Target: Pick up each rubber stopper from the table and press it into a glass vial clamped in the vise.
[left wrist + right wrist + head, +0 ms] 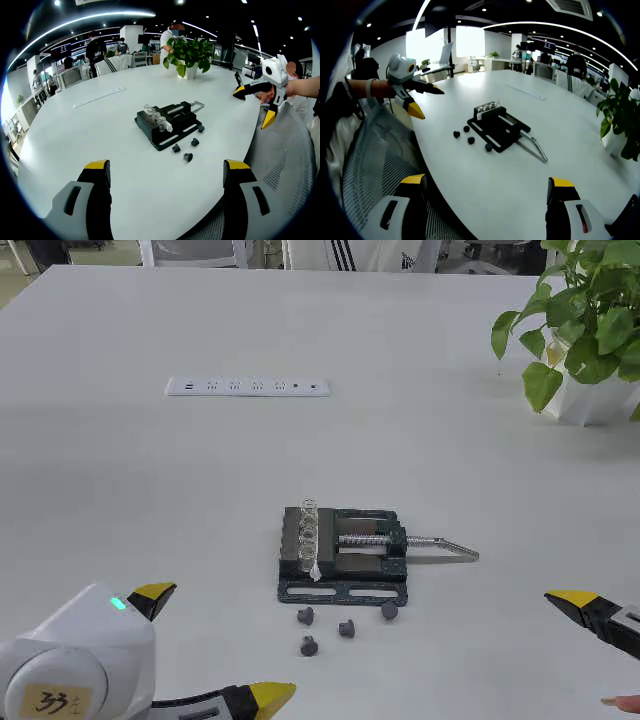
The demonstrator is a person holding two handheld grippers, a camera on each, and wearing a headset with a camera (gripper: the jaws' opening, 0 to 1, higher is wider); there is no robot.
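Note:
A black vise [345, 558] stands mid-table with a row of several glass vials [309, 529] clamped in its jaws. Several dark rubber stoppers [346, 628] lie loose on the table just in front of it. My left gripper [212, 644] hovers at the near left, open and holding nothing. My right gripper [590, 610] is at the near right, also open, well apart from the vise. From the left gripper view the vise [169, 123] and stoppers [188, 157] lie ahead of the left gripper [166, 167]. The right gripper [487, 181] faces the vise [496, 128] and stoppers [471, 140].
A white power strip [247, 387] lies farther back on the white table [150, 490]. A potted plant [585, 330] stands at the far right. The vise handle [455, 547] sticks out to the right. A mesh chair [375, 150] sits by the table edge.

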